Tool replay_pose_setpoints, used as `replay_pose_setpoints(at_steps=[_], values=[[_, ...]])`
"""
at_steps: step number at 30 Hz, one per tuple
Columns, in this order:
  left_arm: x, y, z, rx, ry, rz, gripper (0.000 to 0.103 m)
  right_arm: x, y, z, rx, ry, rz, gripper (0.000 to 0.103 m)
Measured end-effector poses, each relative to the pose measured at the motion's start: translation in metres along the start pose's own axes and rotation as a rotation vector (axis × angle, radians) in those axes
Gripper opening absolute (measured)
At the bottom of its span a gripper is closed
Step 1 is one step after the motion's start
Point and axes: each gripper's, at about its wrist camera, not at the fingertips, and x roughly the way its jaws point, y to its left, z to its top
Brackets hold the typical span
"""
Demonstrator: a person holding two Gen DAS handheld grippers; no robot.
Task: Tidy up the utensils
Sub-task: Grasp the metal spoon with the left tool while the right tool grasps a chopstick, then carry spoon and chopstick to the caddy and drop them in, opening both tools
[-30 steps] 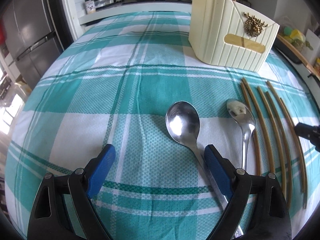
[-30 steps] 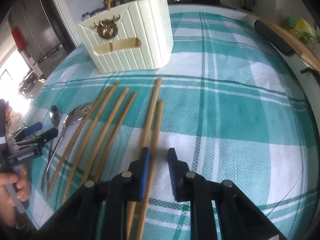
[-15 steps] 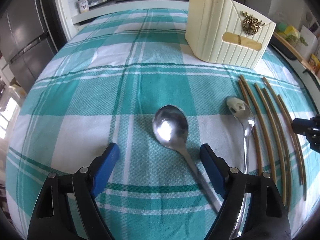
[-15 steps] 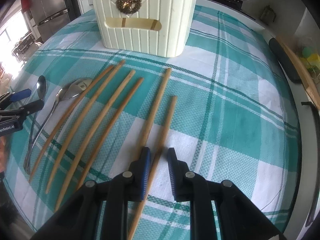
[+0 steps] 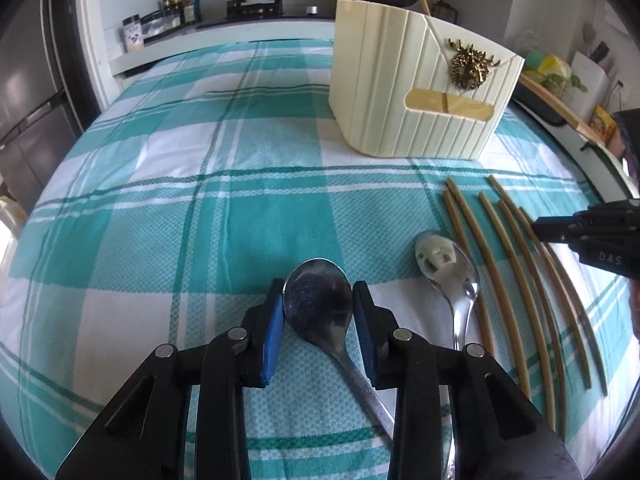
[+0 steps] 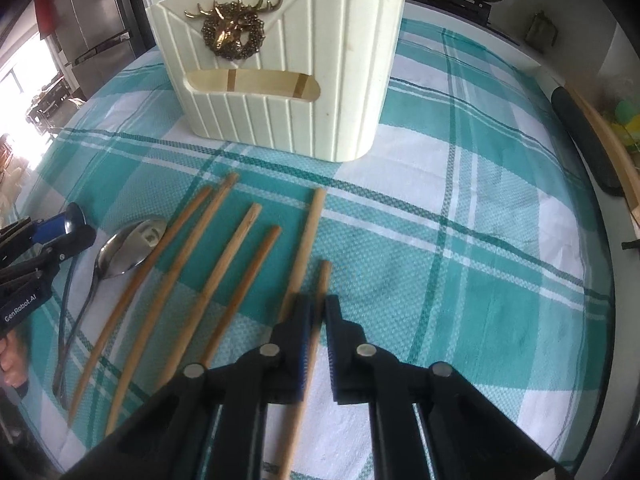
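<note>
Glossy metal spoons [image 5: 318, 304], matt wooden chopsticks [image 6: 236, 268], woven cloth [image 5: 200, 216], probably plastic ribbed holder [image 6: 288, 68].

Each camera sits just behind its own gripper, looking steeply down and forward along the fingers, close over the checked surface [image 5: 224, 208]. Both views share the cream holder [image 5: 416, 92] at the far side, the chopsticks [image 6: 236, 276] and a spoon [image 6: 128, 246], and each catches the other gripper at its edge.

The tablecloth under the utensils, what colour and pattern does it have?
The tablecloth is a teal and white plaid, clearest in the left wrist view.
</note>
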Motion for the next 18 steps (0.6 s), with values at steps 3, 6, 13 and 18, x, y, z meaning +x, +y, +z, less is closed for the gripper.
replay_pose_setpoints(at_steps=[3, 6, 13, 18], values=[[-0.009, 0.006, 0.005, -0.019, -0.034, -0.045, 0.002, -0.004, -0.007, 0.001, 0.052, -0.022, 0.051, 0.005], [-0.021, 0.008, 0.012, -0.028, -0.054, -0.075, 0.001, -0.022, -0.012, -0.001, 0.087, -0.083, 0.072, 0.005], [-0.031, 0.007, 0.016, -0.019, -0.084, -0.073, 0.001, -0.071, -0.018, -0.005, 0.113, -0.192, 0.104, 0.005], [-0.074, 0.009, 0.023, -0.03, -0.178, -0.091, 0.0, -0.103, -0.021, -0.014, 0.127, -0.262, 0.116, 0.005]])
